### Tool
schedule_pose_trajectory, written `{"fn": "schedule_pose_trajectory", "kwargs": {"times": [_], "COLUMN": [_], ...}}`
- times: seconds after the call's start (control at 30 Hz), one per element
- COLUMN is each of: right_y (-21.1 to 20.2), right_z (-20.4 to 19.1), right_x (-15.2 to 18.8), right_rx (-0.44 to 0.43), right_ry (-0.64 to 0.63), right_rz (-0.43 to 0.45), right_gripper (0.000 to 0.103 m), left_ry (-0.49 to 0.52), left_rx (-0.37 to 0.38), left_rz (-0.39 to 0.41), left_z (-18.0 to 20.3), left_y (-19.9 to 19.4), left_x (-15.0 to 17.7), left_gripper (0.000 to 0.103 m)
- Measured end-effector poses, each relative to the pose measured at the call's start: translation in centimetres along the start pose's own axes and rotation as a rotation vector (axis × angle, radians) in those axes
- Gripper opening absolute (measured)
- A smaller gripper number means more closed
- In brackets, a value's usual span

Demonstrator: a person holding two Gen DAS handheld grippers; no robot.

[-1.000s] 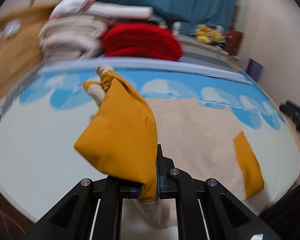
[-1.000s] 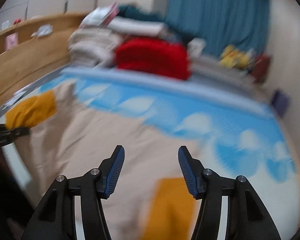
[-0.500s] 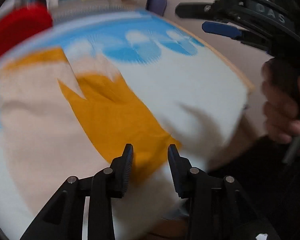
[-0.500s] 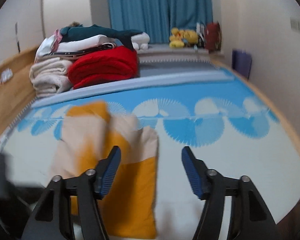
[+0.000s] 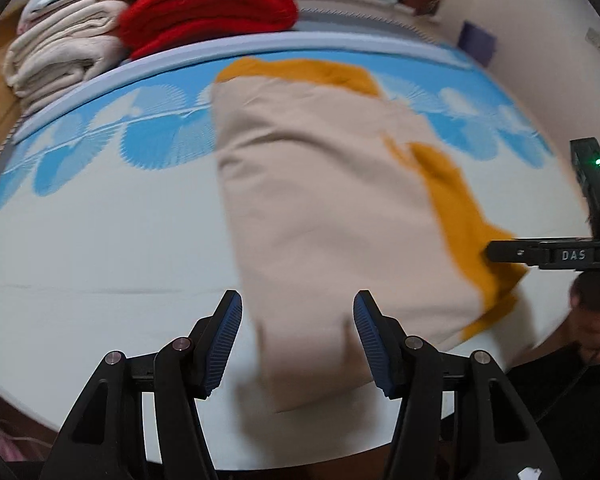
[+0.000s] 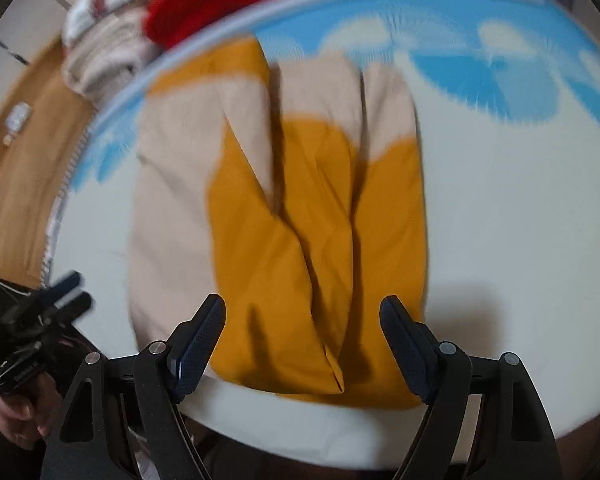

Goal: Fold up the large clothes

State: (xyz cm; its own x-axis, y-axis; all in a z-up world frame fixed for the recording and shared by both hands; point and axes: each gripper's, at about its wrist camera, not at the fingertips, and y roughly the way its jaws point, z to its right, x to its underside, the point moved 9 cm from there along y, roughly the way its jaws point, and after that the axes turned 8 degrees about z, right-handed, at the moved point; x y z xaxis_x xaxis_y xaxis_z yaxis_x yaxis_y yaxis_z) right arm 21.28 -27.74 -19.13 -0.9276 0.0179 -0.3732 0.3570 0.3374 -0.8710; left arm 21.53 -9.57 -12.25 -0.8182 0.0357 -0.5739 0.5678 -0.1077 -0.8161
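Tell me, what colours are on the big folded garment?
Beige and mustard-yellow garment, clearest in the right wrist view.

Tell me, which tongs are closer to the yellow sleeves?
Right. The right tongs hover over the folded yellow sleeves, jaws opening. The left tongs hover over the beige body, also opening.

The garment (image 5: 324, 200) lies on the bed (image 5: 100, 240), near its front edge; behind it, at the bed's far left, sits a stack of folded laundry (image 5: 148, 28); the left gripper (image 5: 298, 336) hovers over the garment's near end; the right gripper (image 6: 302, 344) over its right part.
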Motion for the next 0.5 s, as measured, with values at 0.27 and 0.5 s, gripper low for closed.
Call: {"fn": "schedule_pose_trajectory", "kwargs": {"times": [0.27, 0.5], "right_y": [3.1, -2.6], "right_z": [0.0, -4.2], "right_x": [1.2, -1.0], "right_rx": [0.063, -0.089], "right_ry": [-0.001, -0.125], "right_rz": [-0.084, 0.081], "right_gripper": [0.063, 0.009], "left_ry": [-0.012, -0.05], "left_rx": [0.001, 0.02], "left_rz": [0.016, 0.02], "left_z": [-1.3, -1.7], "left_y": [-0.5, -0.8], "left_x": [0.5, 0.2], "left_gripper": [0.053, 0.053]}}
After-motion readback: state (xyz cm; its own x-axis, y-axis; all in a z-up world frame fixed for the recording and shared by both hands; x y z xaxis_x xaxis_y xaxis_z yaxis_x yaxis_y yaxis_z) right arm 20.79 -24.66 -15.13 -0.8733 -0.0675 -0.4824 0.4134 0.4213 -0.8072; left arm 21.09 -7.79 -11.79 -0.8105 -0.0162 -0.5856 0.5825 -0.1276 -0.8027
